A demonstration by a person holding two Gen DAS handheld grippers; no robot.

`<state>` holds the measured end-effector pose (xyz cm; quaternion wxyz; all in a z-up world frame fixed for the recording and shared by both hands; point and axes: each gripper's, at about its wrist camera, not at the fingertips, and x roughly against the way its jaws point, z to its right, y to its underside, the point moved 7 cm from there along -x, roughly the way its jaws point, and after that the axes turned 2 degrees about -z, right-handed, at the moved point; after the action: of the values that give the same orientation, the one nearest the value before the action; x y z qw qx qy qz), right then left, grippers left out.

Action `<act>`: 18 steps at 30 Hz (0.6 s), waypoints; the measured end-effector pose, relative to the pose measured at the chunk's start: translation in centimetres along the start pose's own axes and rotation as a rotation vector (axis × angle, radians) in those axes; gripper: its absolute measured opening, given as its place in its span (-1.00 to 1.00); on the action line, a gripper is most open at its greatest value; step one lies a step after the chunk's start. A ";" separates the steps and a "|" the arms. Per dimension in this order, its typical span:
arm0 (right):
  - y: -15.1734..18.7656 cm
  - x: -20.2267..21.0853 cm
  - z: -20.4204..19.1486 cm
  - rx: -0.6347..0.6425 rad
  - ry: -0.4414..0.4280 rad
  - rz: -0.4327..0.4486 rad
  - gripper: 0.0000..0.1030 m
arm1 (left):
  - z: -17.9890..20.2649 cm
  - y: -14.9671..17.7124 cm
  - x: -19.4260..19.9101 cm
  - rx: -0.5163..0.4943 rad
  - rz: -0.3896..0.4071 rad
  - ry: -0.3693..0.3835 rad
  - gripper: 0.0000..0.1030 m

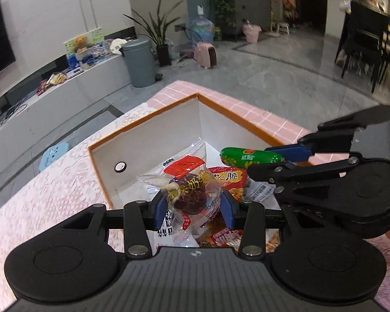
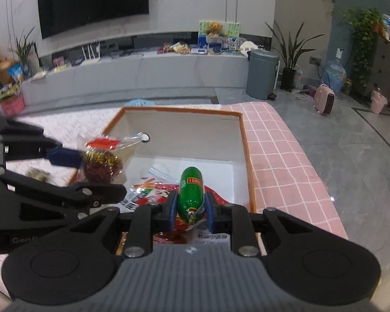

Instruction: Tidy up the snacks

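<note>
Two grippers hang over the orange-rimmed box [image 2: 248,156], each clamped on a snack. The right gripper [image 2: 190,212] pinches a green sausage [image 2: 191,191] by its near end; in the right wrist view its long axis runs up the frame, away from the camera, toward the box's far wall. In the left wrist view the same sausage [image 1: 249,157] lies crosswise at right of centre, pointing left. The left gripper [image 1: 193,208] grips a round dark candy in clear wrapper [image 1: 188,195] at lower centre, above the loose packets [image 1: 230,179] in the box.
</note>
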<state>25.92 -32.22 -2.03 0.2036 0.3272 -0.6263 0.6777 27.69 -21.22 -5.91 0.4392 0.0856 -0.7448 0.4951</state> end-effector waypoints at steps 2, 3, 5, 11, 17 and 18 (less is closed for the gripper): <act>-0.1 -1.2 0.3 0.018 0.008 -0.018 -0.62 | -0.1 0.0 -1.1 -0.021 -0.014 0.008 -0.07; -0.2 -1.8 0.5 0.029 0.008 -0.031 -0.62 | -0.2 0.0 -1.6 -0.029 -0.019 0.016 -0.07; -0.3 -2.7 0.7 0.047 0.000 -0.044 -0.61 | -0.5 0.2 -2.3 -0.055 -0.026 0.016 -0.07; 0.0 -5.0 1.1 0.109 0.010 -0.092 -0.61 | 0.2 1.1 -4.5 -0.152 -0.075 -0.035 -0.07; 0.1 -6.8 1.2 0.142 0.034 -0.148 -0.60 | 1.4 1.9 -5.9 -0.252 -0.098 -0.089 -0.05; 0.1 -6.9 1.1 0.149 0.034 -0.156 -0.60 | 1.5 2.0 -6.1 -0.255 -0.106 -0.093 -0.03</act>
<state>30.93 -32.39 -6.94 0.2413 0.3776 -0.5434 0.7098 29.32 -23.33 -11.96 0.4372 0.0912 -0.8155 0.3681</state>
